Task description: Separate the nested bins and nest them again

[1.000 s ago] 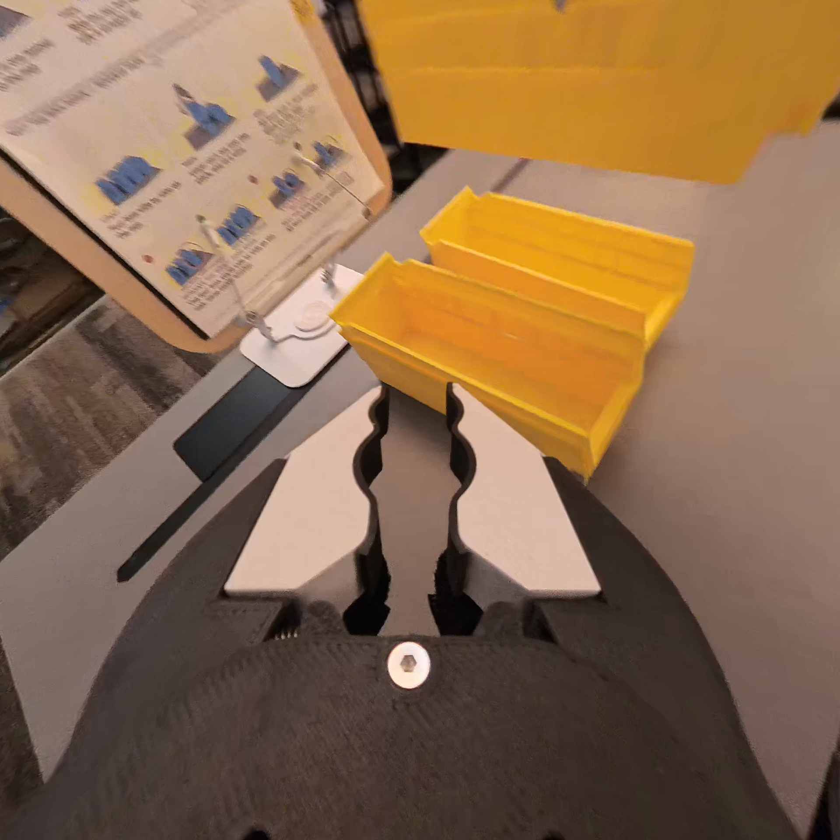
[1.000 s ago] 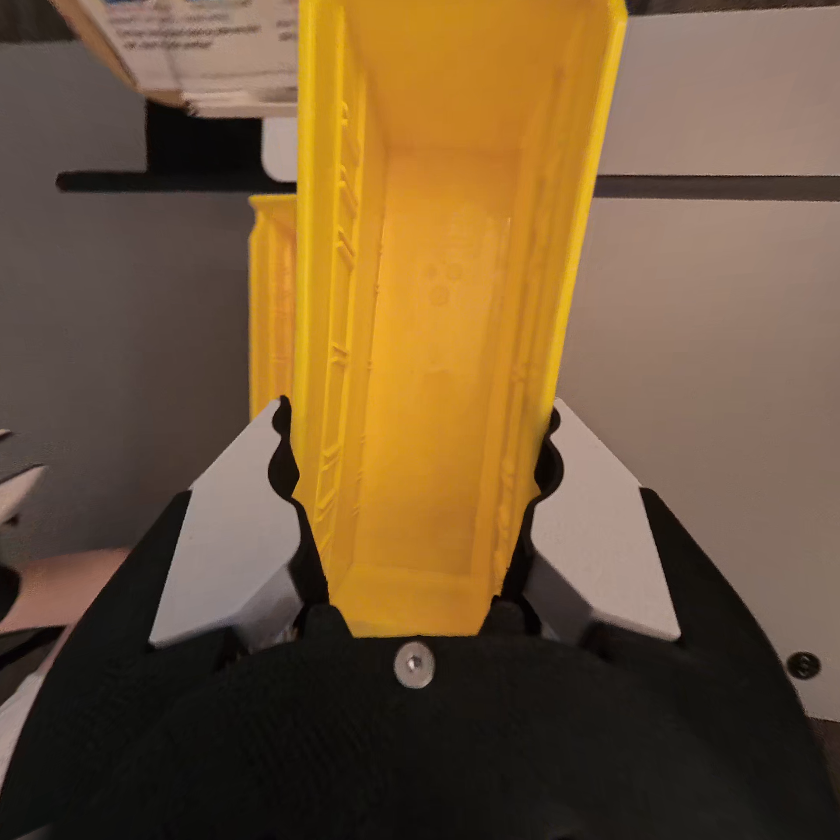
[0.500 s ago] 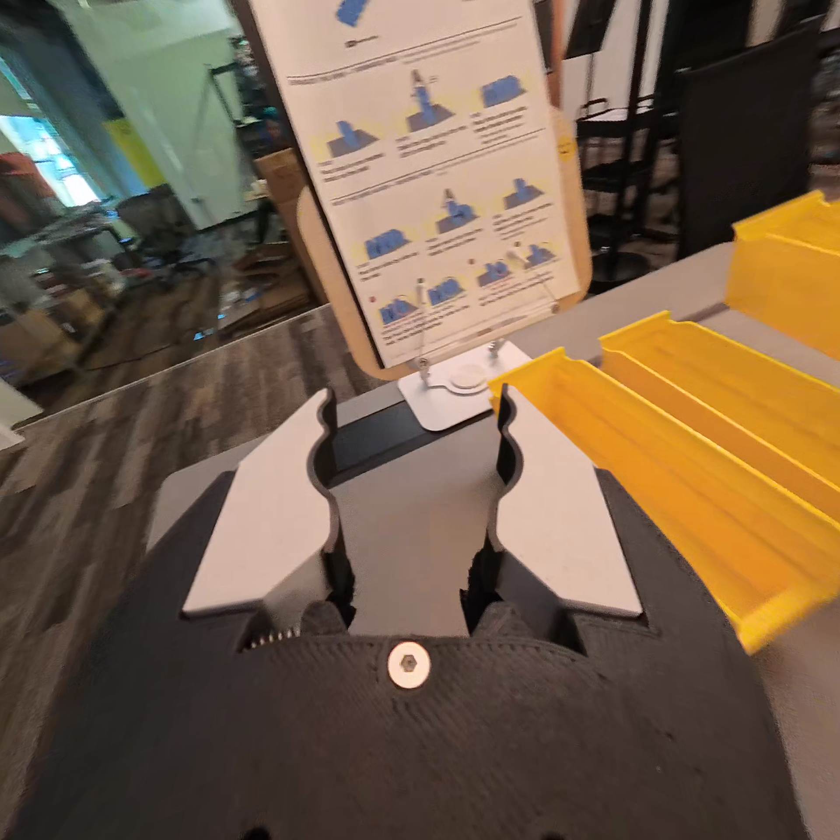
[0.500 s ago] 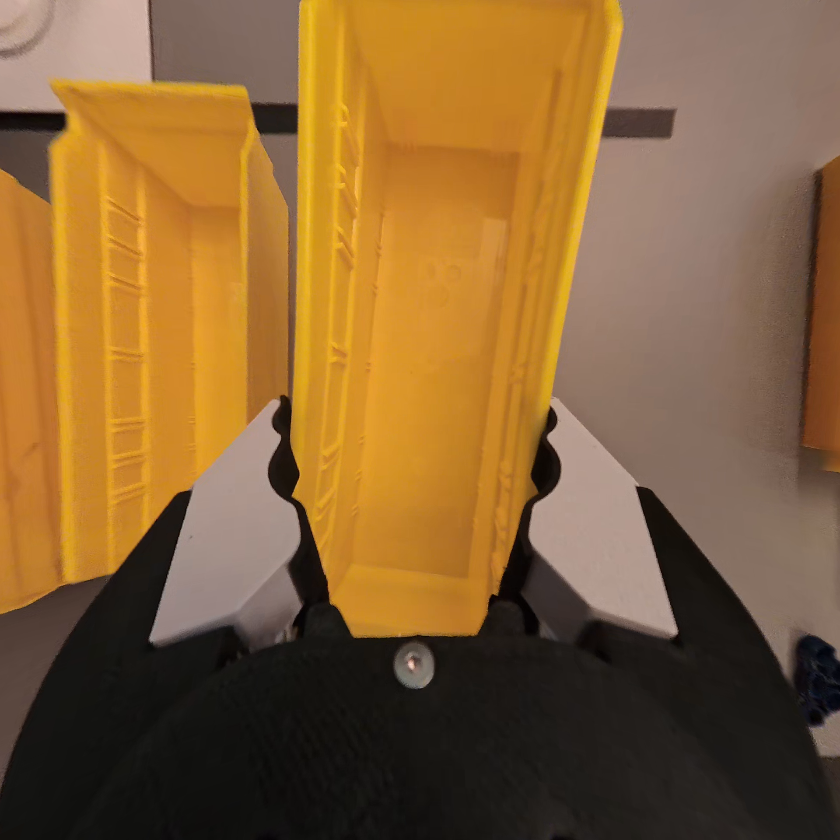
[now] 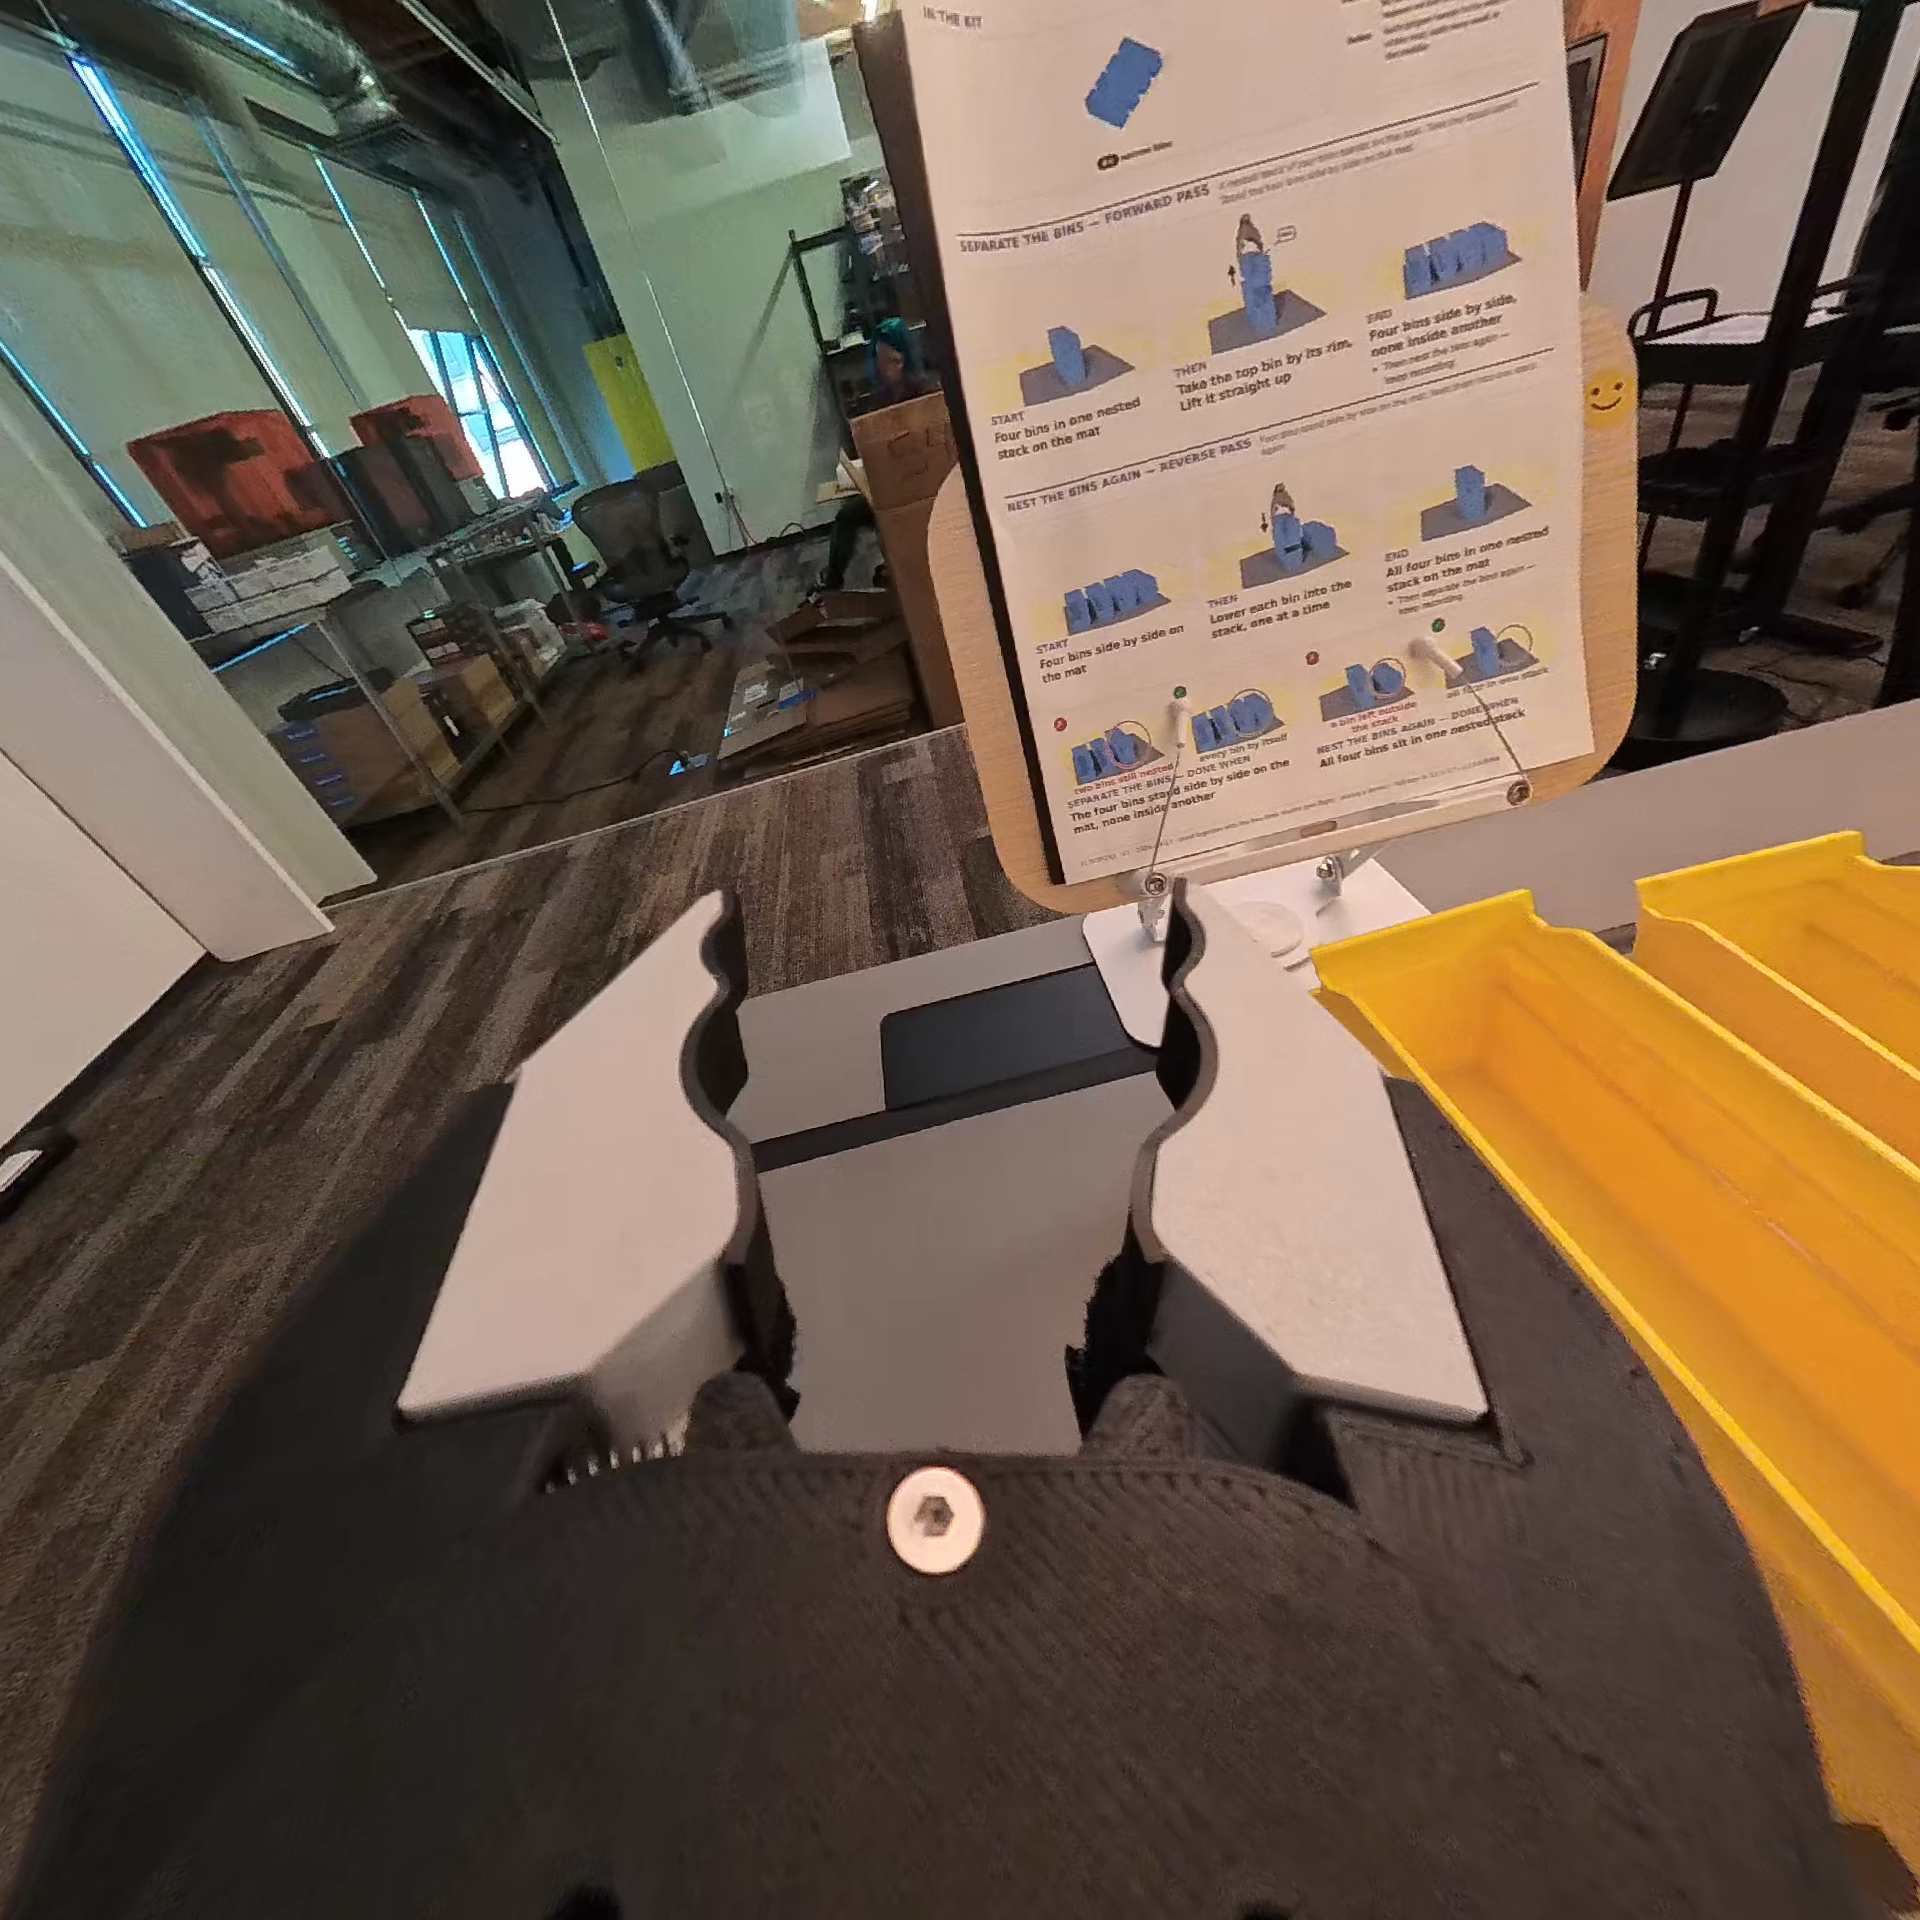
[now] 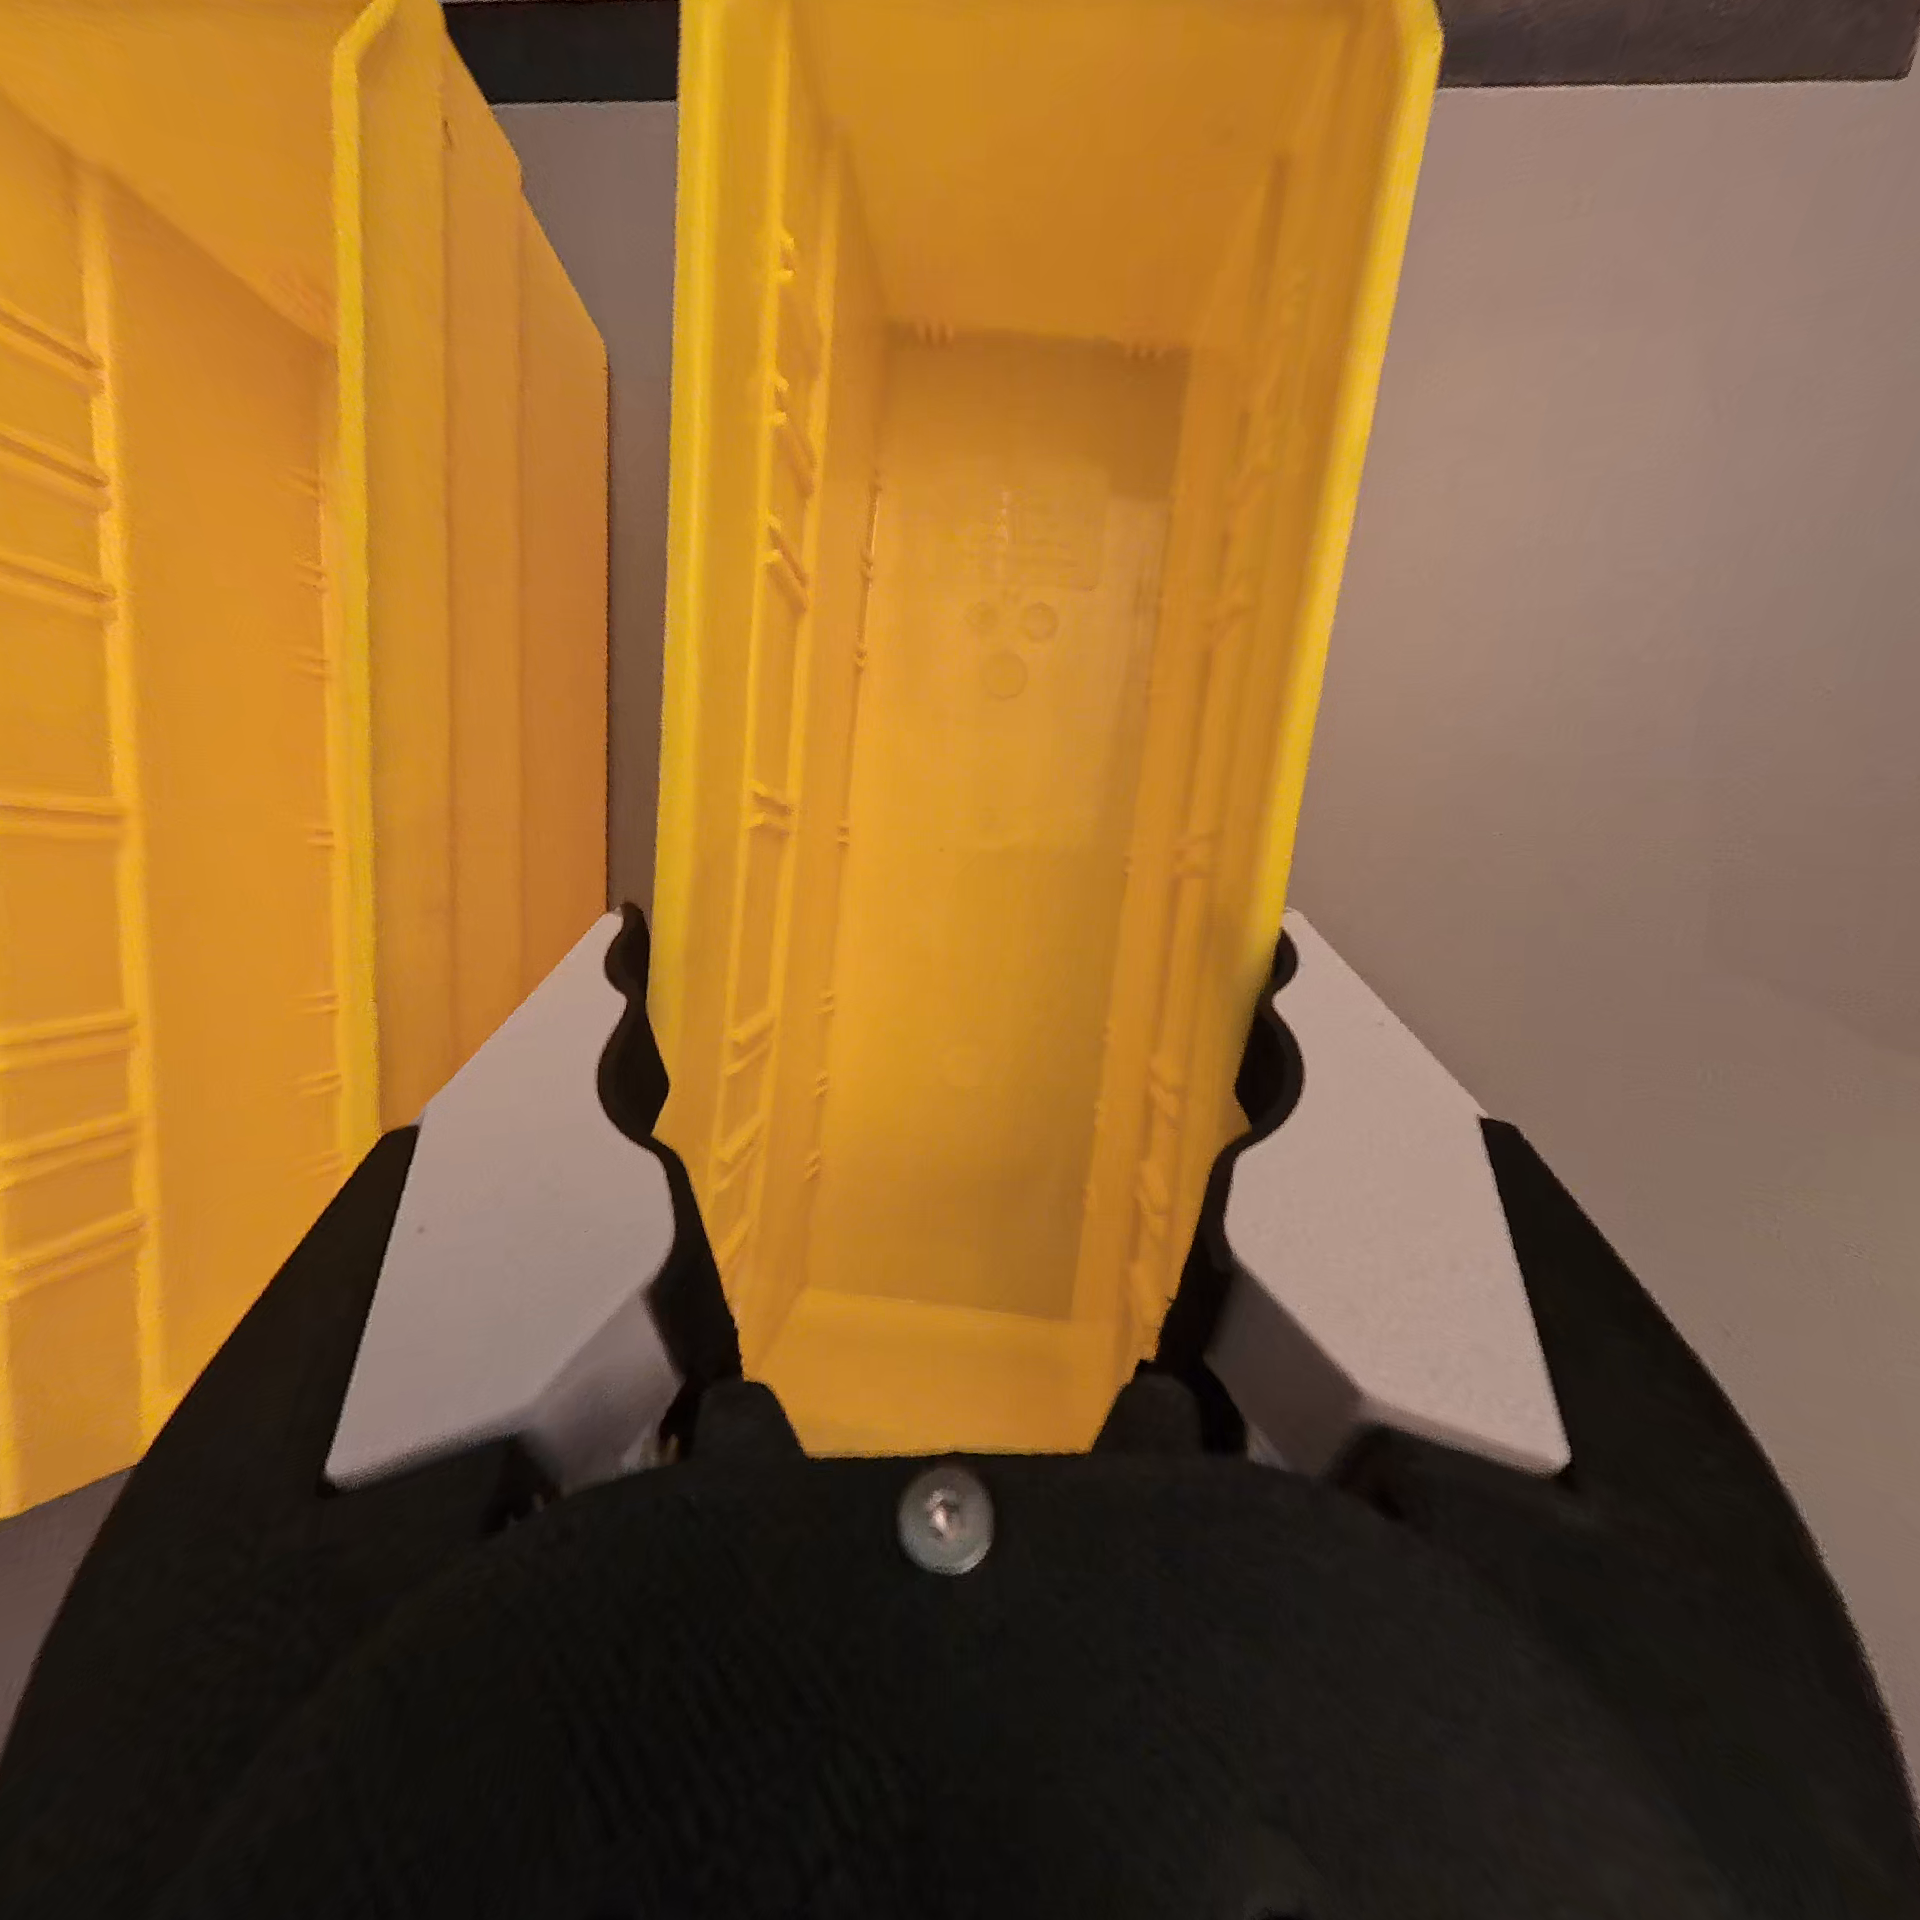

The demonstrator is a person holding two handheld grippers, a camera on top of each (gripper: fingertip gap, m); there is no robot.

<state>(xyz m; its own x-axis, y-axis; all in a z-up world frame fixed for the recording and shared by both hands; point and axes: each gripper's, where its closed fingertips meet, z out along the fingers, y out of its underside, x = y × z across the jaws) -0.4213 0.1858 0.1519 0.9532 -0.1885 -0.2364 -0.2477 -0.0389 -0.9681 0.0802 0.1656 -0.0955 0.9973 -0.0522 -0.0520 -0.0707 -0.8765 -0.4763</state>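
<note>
Left gripper (image 5: 951, 914) spread wide over the grey table (image 5: 914, 1278), nothing between the fingers. Right of it, past the instruction sheet on its stand (image 5: 1247, 416): two yellow bins (image 5: 1621, 1122) side by side, open tops up. In the right wrist view, left of the held bin: another yellow bin (image 6: 229, 727), apart. Right gripper (image 6: 956, 925) clamped across a yellow bin (image 6: 1018, 727), pads (image 6: 623, 1039) tight against both long walls.

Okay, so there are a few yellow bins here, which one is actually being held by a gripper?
The yellow bin clamped between the right gripper's fingers; the neighbouring bin to its left stands free.
</note>
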